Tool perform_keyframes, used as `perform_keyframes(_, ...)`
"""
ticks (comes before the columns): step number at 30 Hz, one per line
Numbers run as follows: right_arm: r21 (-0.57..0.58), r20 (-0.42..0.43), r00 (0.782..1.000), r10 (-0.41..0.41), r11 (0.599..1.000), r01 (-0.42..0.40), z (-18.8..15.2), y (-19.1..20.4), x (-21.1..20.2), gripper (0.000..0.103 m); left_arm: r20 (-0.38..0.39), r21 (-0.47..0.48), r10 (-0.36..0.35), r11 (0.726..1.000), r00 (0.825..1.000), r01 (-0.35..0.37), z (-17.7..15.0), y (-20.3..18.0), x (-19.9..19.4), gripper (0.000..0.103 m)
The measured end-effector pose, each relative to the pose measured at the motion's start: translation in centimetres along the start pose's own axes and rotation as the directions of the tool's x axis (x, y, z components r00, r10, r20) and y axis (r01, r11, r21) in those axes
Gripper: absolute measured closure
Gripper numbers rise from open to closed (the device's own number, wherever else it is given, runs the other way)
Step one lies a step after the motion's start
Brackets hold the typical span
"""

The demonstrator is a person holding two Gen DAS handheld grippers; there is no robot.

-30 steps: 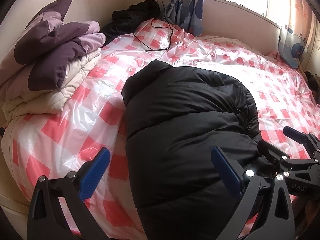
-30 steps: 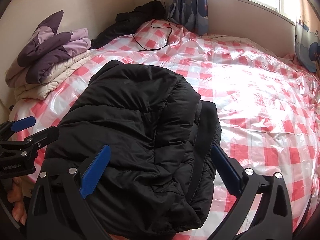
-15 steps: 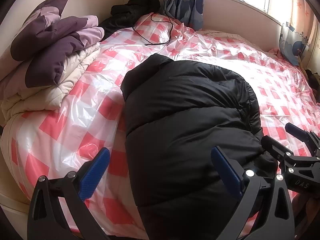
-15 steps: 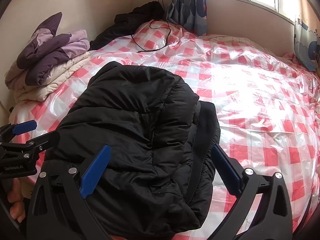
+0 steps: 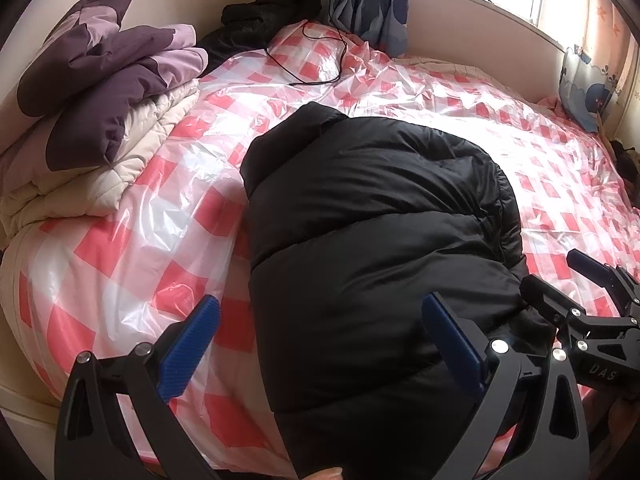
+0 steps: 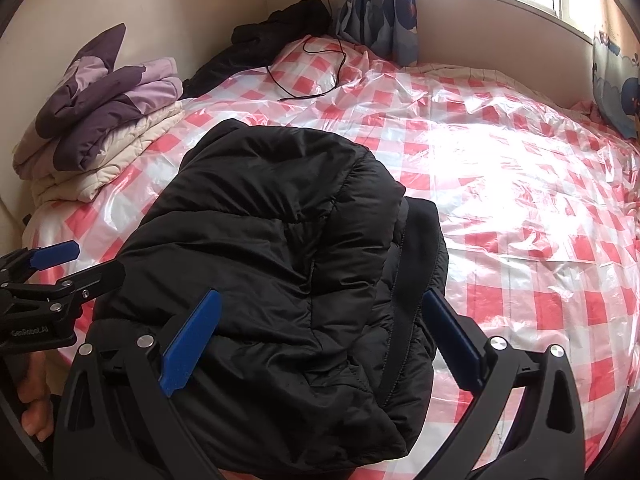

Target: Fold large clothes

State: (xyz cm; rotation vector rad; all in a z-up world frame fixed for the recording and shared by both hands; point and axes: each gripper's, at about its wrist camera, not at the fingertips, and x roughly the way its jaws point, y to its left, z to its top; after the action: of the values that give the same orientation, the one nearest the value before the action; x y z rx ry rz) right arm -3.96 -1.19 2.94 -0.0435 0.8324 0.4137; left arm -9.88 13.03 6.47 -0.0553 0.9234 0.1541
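Observation:
A black puffer jacket lies folded into a thick bundle on the red-and-white checked bed cover, also in the right wrist view as the black jacket. My left gripper hovers open over the jacket's near left edge, nothing between its blue pads. My right gripper is open too, above the jacket's near right part. Each gripper shows in the other's view: the right gripper at the jacket's right side, the left gripper at its left side. Neither touches the cloth that I can see.
Folded purple and cream quilts are stacked at the left edge of the bed. A dark garment and a black cable lie at the far corner near a wall socket. A curtain and a window sit behind. Plastic-covered bed stretches right.
Both grippers have risen and pulled back slightly from the jacket, staying open. The jacket has not moved.

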Motion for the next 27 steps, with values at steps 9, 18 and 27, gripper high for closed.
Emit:
perform_keyframes(9, 0.000, 0.000, 1.000, 0.000, 1.000, 0.000, -0.04, 0.14, 0.05, 0.006, 0.011, 0.004, -0.008, 1.000, 1.000, 0.008, 0.17, 0.05, -0.14, 0.007)
perform_keyframes(18, -0.003, -0.003, 1.000, 0.004, 1.000, -0.005, -0.10, 0.18, 0.13, 0.006, 0.012, 0.020, 0.005, 1.000, 1.000, -0.006, 0.53, 0.02, -0.06, 0.007)
perform_keyframes(27, -0.004, -0.003, 1.000, 0.005, 1.000, -0.005, -0.12, 0.14, 0.15, 0.006, 0.009, 0.023, 0.018, 1.000, 1.000, -0.018, 0.66, -0.04, 0.06, 0.007)
